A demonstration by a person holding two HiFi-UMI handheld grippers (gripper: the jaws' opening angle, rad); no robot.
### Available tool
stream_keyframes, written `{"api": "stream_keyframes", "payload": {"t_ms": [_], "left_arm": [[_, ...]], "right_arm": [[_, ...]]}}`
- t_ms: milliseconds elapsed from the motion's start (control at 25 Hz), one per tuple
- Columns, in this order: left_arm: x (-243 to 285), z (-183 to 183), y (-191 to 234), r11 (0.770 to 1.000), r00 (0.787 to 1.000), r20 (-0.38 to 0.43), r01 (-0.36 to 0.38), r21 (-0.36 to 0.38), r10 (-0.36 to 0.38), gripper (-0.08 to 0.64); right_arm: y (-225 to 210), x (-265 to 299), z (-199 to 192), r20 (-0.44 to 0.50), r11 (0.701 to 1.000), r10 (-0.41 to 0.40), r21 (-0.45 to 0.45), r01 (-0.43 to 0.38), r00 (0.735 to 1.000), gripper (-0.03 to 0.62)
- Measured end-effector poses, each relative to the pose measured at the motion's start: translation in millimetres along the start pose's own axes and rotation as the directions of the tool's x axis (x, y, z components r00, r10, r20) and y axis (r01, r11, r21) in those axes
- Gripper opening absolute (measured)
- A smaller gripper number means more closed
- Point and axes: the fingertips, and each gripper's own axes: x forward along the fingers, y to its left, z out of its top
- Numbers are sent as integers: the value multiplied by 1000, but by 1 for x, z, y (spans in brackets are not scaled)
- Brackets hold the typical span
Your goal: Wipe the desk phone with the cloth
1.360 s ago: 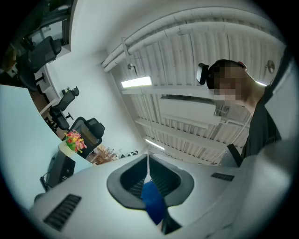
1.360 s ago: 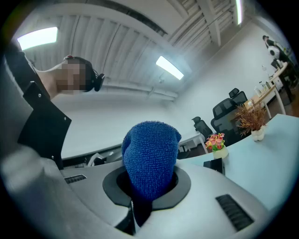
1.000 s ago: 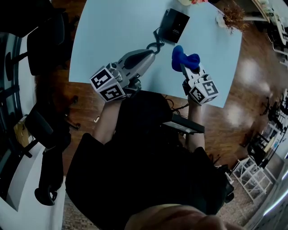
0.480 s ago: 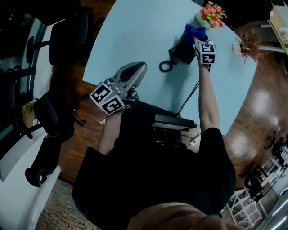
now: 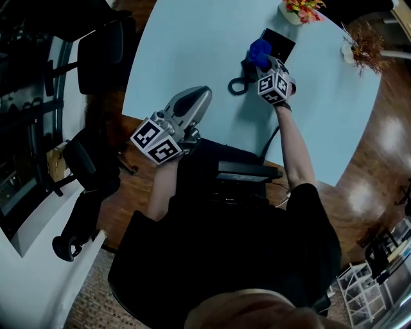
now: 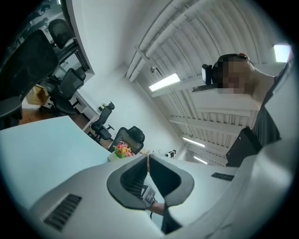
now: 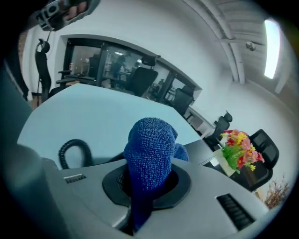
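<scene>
The black desk phone (image 5: 277, 42) lies near the far end of the light blue table (image 5: 192, 45), its coiled cord (image 5: 237, 84) looping off to the left. My right gripper (image 5: 262, 62) is shut on a blue cloth (image 5: 259, 51), which rests at the phone's near left edge. In the right gripper view the cloth (image 7: 150, 151) bulges up out of the jaws, with the cord (image 7: 74, 150) at left and the phone's body (image 7: 200, 150) just behind. My left gripper (image 5: 200, 97) hovers over the table's near edge, jaws shut and empty (image 6: 147, 158).
A pot of flowers (image 5: 300, 9) stands just beyond the phone, and a dried bouquet (image 5: 363, 44) sits at the far right edge. Black office chairs (image 5: 96, 48) stand left of the table. A dark cable (image 5: 273, 138) hangs over the near edge.
My right gripper carried the cloth from the near table edge out to the phone, then drew it from the phone's far side back to its near left edge. The left gripper stayed put.
</scene>
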Motion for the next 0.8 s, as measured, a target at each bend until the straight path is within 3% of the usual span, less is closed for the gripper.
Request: {"api": "stream_keyframes", "payload": {"t_ms": [160, 240, 320, 440, 520, 600, 680, 800], "left_arm": [[15, -7, -6, 1000, 999, -21, 28, 7, -28, -3], [19, -11, -9, 999, 999, -29, 33, 2, -33, -3], [21, -15, -11, 999, 999, -32, 35, -1, -35, -3], [20, -16, -16, 999, 999, -26, 34, 5, -34, -3], [16, -15, -20, 1000, 999, -22, 25, 16, -25, -3], [13, -14, -22, 1000, 1000, -17, 10, 25, -9, -3], [8, -12, -23, 999, 1000, -12, -7, 32, 8, -3], [-4, -7, -20, 999, 1000, -5, -29, 34, 29, -3]], "right_arm": [[76, -14, -20, -61, 973, 229, -6, -229, 972, 2], [75, -23, -21, -63, 965, 263, 28, -261, 963, 2], [39, -28, -10, -9, 977, 201, 78, -200, 980, 2], [-50, -33, 18, 107, 982, -9, 187, -11, 994, 2], [-107, -36, 31, 153, 959, -164, 258, 121, 975, 2], [-147, -30, 30, 150, 929, -268, 300, 215, 952, 2], [-161, -10, 18, 110, 924, -284, 298, 241, 952, 2], [-141, 13, 5, 55, 955, -226, 208, 210, 973, 2]]}}
